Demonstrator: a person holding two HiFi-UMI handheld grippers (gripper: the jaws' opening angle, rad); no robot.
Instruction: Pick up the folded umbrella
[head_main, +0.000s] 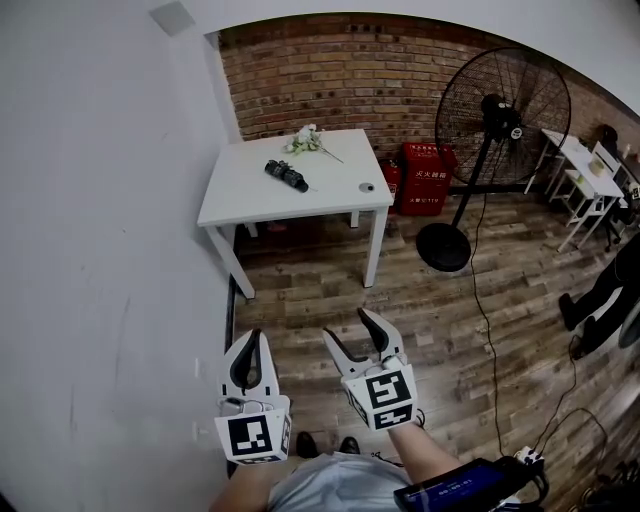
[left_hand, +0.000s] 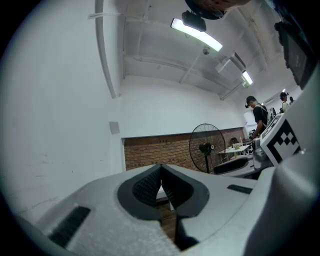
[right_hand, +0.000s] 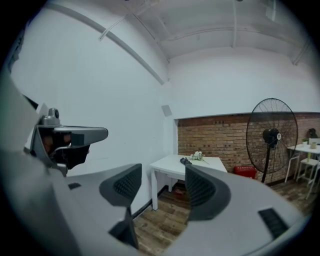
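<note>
Lying on the far white table (head_main: 240, 205) near some flowers (head_main: 303, 141), the folded umbrella (head_main: 287, 176) sits well apart from both grippers: the right gripper (head_main: 350, 328) spread wide and empty, seemingly readied for grasping, the left gripper (head_main: 251, 340) closed on nothing.

Red metal cabinet (head_main: 428, 178), on the floor just right of the white rectangular table (head_main: 290, 205): white Chinese characters across its front, too small to read. Left gripper (head_main: 250, 340) and right gripper (head_main: 348, 326), cube faces: black-and-white square code patterns only. Dark handheld screen (head_main: 455, 488), well apart from the table: bluish print, illegible.
</note>
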